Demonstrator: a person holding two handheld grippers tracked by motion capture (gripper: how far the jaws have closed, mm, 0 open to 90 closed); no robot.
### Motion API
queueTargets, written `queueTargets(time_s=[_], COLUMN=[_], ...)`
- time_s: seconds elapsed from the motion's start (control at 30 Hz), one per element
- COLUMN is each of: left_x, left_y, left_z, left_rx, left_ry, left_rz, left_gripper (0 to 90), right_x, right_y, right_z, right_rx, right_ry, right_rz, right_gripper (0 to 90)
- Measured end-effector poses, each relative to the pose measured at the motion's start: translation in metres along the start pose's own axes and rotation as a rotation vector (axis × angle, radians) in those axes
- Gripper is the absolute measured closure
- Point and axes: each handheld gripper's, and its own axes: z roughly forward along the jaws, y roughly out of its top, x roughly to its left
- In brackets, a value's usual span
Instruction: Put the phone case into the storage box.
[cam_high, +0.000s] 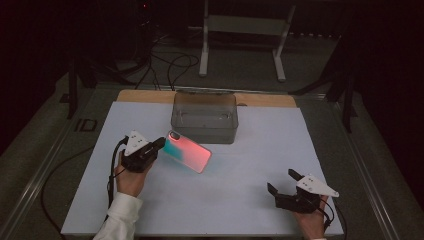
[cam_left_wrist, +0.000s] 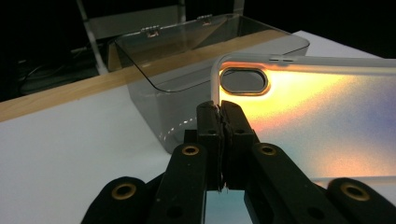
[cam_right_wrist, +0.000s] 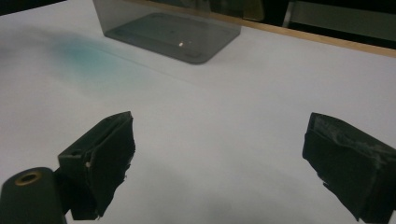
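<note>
1. Two hand-held grippers work over a white table sheet. The left gripper (cam_high: 159, 144) is clamped on the thin rim of a phone case (cam_high: 189, 151), its jaws pressed together on the edge near the camera cutout (cam_left_wrist: 243, 80).
2. Pinching only the rim likely suits such a thin, flexible shell, and it leaves the rest of the case free to be lowered into something.
3. The phone case is translucent, fading from teal to orange-pink. It hangs tilted above the white sheet (cam_high: 240, 200), casting a teal glow on the surface beneath it.
4. Just beyond the case stands a smoky transparent plastic box (cam_high: 204, 117), with its hinged lid (cam_left_wrist: 187, 32) swung back and open. The case's far edge sits just in front of the box's near wall, apart from it as far as the high view shows. The open box looks like the intended destination.
5. The right gripper (cam_high: 282, 183) rests low near the front right of the sheet, well apart from the case and box. Its jaws stand wide apart with nothing between them, seemingly waiting.
6. Behind the sheet runs a wooden table edge (cam_high: 260, 99), then dark floor with cables and a metal stand (cam_high: 245, 30).
</note>
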Motion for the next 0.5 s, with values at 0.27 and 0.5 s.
queueTargets(time_s=[0.27,0.5], left_x=[-0.006,-0.0046], left_y=[-0.0045,-0.0042], left_z=[-0.0039,-0.0088], left_rx=[-0.007,-0.029], left_ry=[0.004,-0.002], left_rz=[0.035,0.058], left_gripper=[88.6,88.6], right_x=[0.0039,0.0087], right_y=[0.0026,0.0101], right_z=[0.0045,0.0059], right_rx=[0.007,-0.007], right_ry=[0.024,0.054], right_rz=[-0.012,0.002], right_gripper=[9.2,9.1])
